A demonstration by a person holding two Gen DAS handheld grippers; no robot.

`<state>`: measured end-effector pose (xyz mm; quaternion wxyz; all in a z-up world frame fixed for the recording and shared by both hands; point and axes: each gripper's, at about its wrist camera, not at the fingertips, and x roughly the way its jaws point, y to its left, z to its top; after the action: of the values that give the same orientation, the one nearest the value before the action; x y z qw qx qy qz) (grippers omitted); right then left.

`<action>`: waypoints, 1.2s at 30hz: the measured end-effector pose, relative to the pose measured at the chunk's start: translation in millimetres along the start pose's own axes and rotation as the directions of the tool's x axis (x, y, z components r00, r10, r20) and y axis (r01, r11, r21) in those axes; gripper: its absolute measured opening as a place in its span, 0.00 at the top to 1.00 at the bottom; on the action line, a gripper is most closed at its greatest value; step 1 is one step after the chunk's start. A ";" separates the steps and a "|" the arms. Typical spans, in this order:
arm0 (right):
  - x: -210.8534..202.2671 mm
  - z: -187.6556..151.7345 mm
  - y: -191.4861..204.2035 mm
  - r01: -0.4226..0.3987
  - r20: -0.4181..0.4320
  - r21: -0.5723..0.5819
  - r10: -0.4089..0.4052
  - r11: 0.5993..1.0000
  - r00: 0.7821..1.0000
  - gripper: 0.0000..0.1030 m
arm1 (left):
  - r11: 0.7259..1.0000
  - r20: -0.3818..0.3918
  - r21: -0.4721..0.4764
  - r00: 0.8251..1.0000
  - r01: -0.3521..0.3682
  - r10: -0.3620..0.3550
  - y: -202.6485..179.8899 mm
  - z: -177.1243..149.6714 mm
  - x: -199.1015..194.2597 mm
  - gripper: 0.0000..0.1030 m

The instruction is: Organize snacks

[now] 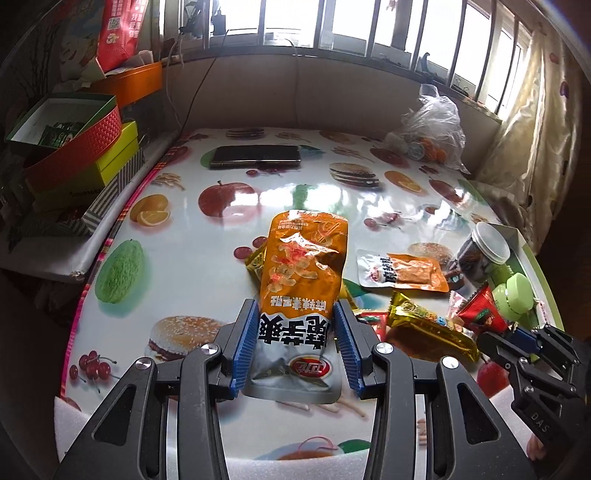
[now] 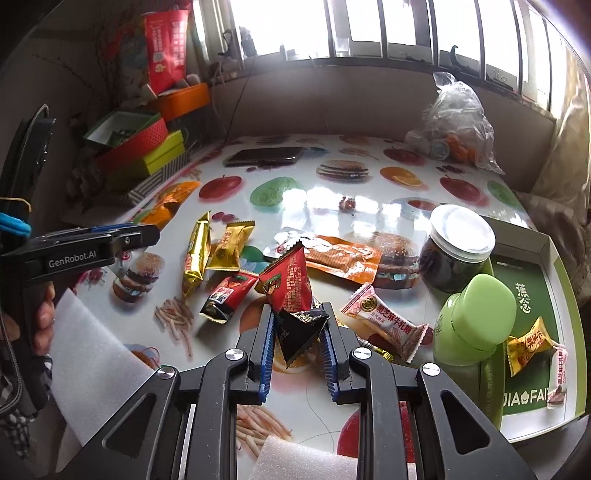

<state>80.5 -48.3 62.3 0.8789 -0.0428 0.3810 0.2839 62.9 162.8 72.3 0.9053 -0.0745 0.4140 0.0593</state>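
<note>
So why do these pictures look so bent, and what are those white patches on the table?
Both wrist views use fisheye lenses, so edges curve and corners go dark. The window is blown out white, and its glare washes over the glossy tablecloth in the left view and also in the right view.

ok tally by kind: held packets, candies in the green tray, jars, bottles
held packets: 2, orange pouch in left gripper, red packet in right gripper
candies in green tray: 2, yellow candy, white candy
jar: 1
green bottle: 1
total: 6

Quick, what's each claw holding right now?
Left gripper: closed on the big orange snack bag.
Right gripper: closed on the red triangular snack packet.
</note>
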 end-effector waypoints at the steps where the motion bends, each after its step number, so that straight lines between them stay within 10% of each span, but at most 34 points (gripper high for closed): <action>1: -2.6 0.6 -1.8 0.004 0.005 0.003 -0.004 1.000 1.000 0.79 | 1.000 0.002 0.003 1.000 0.007 -0.007 -4.1 2.0 -0.9 0.58; 36: -86.1 -7.8 -109.1 0.176 0.110 0.196 -0.200 0.965 0.974 0.79 | 0.936 0.001 0.221 0.960 0.273 -0.281 -177.7 38.9 -12.9 0.58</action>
<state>86.2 -181.8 101.2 0.9247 0.0215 0.3424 0.1648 113.4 -5.2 122.5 0.9140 -0.0311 0.3884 -0.1135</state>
